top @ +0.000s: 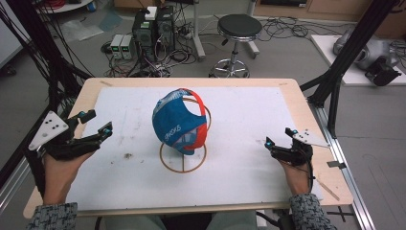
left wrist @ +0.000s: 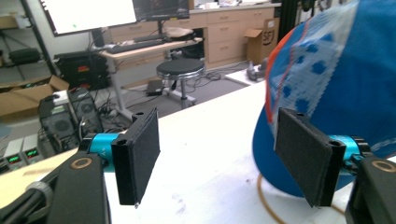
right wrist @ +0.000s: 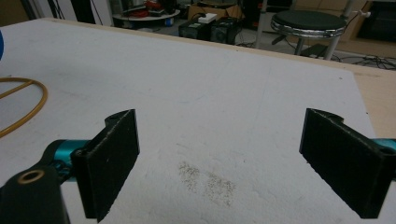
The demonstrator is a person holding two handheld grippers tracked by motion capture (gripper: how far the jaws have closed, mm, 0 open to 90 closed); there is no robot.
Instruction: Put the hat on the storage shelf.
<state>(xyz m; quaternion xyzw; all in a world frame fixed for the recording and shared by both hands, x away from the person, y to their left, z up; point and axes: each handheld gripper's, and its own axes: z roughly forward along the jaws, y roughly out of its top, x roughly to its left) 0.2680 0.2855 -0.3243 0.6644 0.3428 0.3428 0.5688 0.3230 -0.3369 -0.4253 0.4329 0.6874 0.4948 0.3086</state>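
Cap sits on its wire stand between wide-open, empty left tongs and right tongs.

Wooden table, pale, rectangular. A white sheet covers most of the top, leaving a strip of bare wood along all four edges, widest at the left and right edges. Sheet surface is scuffed; a small dark smudge sits toward the near left corner, and a patch of fine brown specks lies near the right edge. At the centre of the sheet a wire stand rests on a round ring base, carrying a blue cap with orange trim.
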